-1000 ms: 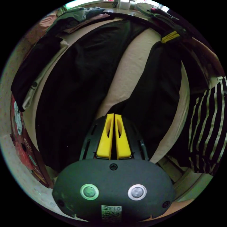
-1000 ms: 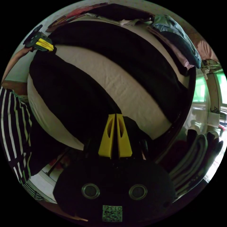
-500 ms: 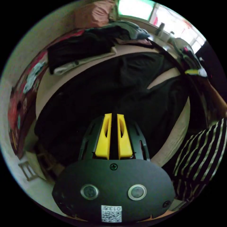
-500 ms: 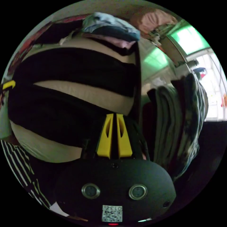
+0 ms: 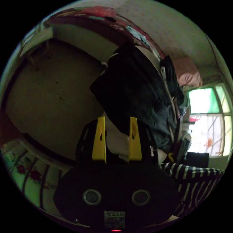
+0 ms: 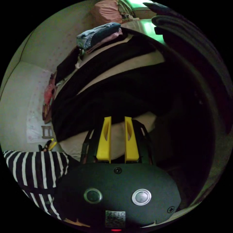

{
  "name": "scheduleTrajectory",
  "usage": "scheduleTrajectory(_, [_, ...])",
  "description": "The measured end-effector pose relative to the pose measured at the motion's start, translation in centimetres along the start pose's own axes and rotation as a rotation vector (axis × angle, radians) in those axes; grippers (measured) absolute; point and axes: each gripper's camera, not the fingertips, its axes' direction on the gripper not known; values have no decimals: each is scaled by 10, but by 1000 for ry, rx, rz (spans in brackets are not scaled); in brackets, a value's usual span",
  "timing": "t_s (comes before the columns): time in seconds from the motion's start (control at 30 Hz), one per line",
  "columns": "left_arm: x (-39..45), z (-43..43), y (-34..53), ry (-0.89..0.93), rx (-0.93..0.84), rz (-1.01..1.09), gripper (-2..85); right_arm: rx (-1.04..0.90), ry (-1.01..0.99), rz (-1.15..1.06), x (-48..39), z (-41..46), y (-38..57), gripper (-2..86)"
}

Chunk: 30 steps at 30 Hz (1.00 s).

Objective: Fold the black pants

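The bed [image 6: 136,60] has a beige sheet. On it lie the black pants [image 6: 116,97] — spread across the mattress — and, near the far edge, a pile of folded clothes [image 6: 99,36] and a dark garment [image 6: 66,64] beside it.

Black pants [image 6: 116,97] lie flat on bed [image 6: 136,63], plain dark fabric, no visible pattern. Two legs stretched lengthwise, apart, strip of pale sheet showing between them. Nearer leg runs along bed's near edge. In left gripper view, pants [image 5: 131,89] drape over bed's end, cloth bunched near corner.
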Motion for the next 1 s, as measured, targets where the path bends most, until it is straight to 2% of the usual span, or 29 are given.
scheduleTrajectory(0.17, [-62,18,-1,224,-2,-118,168,6,-126,95,14,6,17,97])
scheduleTrajectory(0.27, [-93,28,-3,298,2,-177,188,-6,-95,95,14,9,23,98])
scheduleTrajectory(0.47, [-145,57,-5,429,-40,-290,206,10,-157,181,18,16,27,94])
scheduleTrajectory(0.53, [-151,66,-8,519,-36,-302,182,20,-171,203,17,18,26,88])
scheduleTrajectory(0.6, [-154,70,-16,611,-9,-280,102,37,-186,239,18,19,24,77])
scheduleTrajectory(0.77, [-152,48,-32,513,-5,-205,41,112,-204,316,10,13,23,21])
scheduleTrajectory(1.0, [-112,-3,-51,342,7,47,16,148,-95,216,-27,-8,18,6])
